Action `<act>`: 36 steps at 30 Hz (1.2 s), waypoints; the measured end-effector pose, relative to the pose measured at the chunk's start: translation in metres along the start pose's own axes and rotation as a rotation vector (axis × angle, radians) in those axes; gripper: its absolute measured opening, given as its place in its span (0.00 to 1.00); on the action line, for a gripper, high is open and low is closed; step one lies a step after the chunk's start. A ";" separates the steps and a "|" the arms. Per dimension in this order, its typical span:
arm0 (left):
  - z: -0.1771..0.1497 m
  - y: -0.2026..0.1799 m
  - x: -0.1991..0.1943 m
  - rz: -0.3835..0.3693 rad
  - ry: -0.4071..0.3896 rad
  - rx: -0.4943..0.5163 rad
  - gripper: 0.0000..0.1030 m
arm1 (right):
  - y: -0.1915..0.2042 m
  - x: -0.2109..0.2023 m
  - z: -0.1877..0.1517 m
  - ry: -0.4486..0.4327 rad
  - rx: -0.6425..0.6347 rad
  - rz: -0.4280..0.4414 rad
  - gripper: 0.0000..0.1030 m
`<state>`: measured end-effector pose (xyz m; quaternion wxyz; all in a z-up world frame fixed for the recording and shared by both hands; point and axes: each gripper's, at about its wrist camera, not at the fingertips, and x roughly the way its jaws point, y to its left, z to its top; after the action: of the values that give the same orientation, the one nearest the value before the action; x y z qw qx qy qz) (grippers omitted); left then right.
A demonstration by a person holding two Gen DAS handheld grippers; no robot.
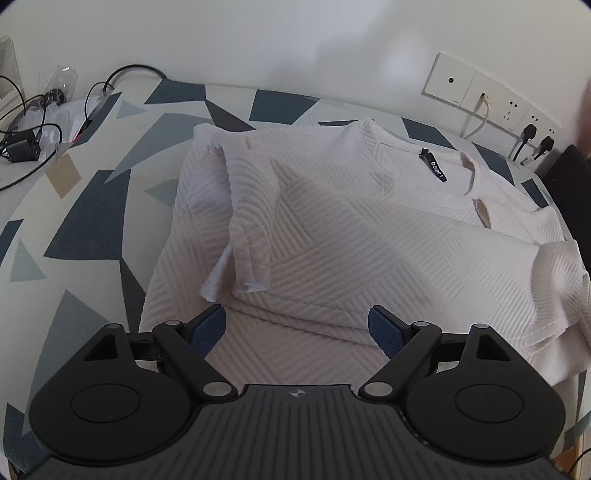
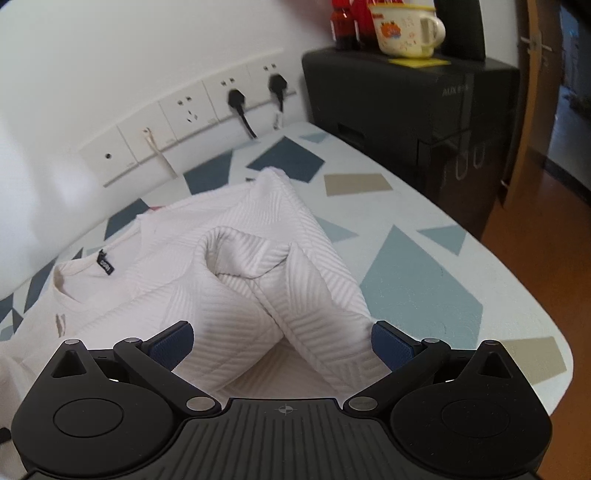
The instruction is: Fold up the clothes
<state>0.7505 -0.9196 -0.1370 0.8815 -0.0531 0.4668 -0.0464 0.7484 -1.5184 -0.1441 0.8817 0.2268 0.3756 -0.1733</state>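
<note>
Hovering nearest the lens, the left gripper (image 1: 297,328) is standing with its blue pads (image 1: 386,330) spread wide, nothing between them, above the near hem of a white ribbed shirt (image 1: 332,236). The right gripper (image 2: 282,345) is likewise gaping, pads clear of the cloth, poised over a folded-in sleeve (image 2: 251,266) that is bunching up into a hump.

The shirt is lying flat on a table (image 2: 424,280) covered in a cloth of blue, grey and tan shards; both sleeves are sitting turned inward over the body. At the collar a black neck label (image 1: 436,170) is showing white letters, reading roughly "DS001".

Farther back, loose black cables (image 1: 40,122) are trailing off the table's left end. Along the wall a strip of sockets (image 2: 192,110) is carrying two black plugs. Beyond the table's right end a black box (image 2: 413,103) is bearing faint lettering that starts "AUX"; the rest is unreadable. On top, a printed cream mug (image 2: 406,29) is standing beside red-capped bottles (image 2: 345,22); the mug's contents are hidden.
</note>
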 end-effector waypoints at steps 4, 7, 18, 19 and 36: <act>-0.011 -0.001 -0.002 -0.021 -0.016 0.007 0.84 | -0.012 -0.005 -0.016 -0.038 -0.031 -0.006 0.94; -0.018 -0.006 0.002 -0.078 0.007 -0.003 0.84 | -0.007 -0.007 -0.029 -0.047 -0.090 0.046 0.93; -0.020 0.002 0.016 -0.066 0.042 -0.090 0.84 | 0.018 0.007 -0.035 -0.016 -0.217 0.099 0.73; -0.020 0.002 0.018 -0.060 0.048 -0.088 0.84 | 0.014 0.011 -0.032 0.004 -0.211 0.103 0.72; -0.021 -0.028 0.042 0.045 0.134 0.082 0.97 | 0.010 0.062 -0.011 0.018 -0.432 0.117 0.72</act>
<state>0.7556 -0.9541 -0.1793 0.8505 -0.0033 0.5236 -0.0491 0.7874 -1.5124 -0.1942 0.9150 0.0555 0.3980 -0.0356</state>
